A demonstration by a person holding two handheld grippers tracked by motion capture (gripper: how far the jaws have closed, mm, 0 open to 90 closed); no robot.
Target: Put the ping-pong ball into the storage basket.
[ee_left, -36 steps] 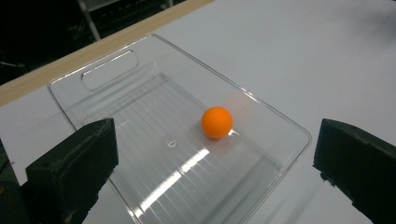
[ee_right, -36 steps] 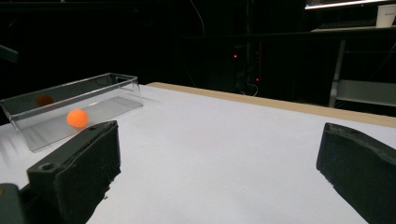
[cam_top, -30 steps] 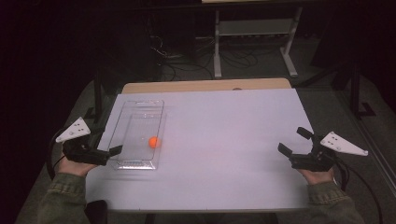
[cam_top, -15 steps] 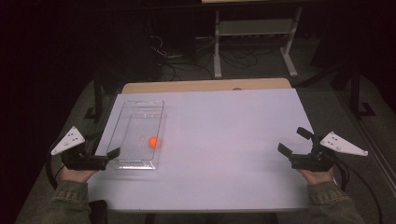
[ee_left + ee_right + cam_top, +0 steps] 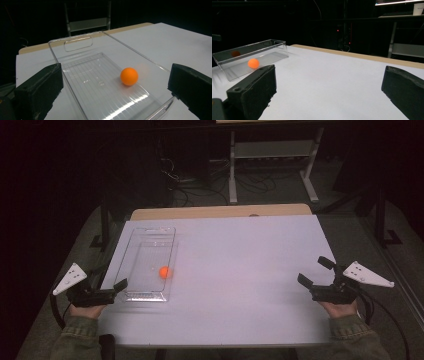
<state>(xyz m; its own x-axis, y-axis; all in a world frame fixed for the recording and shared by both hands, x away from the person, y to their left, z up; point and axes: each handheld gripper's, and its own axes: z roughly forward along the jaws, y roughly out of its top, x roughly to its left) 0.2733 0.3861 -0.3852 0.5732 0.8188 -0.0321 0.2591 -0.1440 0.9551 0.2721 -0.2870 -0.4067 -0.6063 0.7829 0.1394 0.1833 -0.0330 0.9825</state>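
A clear plastic tray (image 5: 131, 255) lies lengthwise on the left of the white table, with an orange ball (image 5: 165, 272) inside near its right wall. My left gripper (image 5: 111, 280) is open at the tray's near left corner. In the left gripper view the two jaws stand wide apart, and the tray's near end (image 5: 75, 85) and the ball (image 5: 129, 76) lie ahead between them. My right gripper (image 5: 312, 270) is open and holds nothing, low over the table's near right. From the right gripper view the tray (image 5: 269, 47) and ball (image 5: 253, 63) are far off at left.
The white table top (image 5: 240, 265) has a bare wooden strip (image 5: 220, 212) along its far edge. Beyond it in the dark stand a metal rack (image 5: 270, 155) and loose cables on the floor. The stretch between tray and right gripper is open.
My left gripper has drawn back a little toward the table's near left edge, still open. The ball, the tray and the right gripper have stayed in place.
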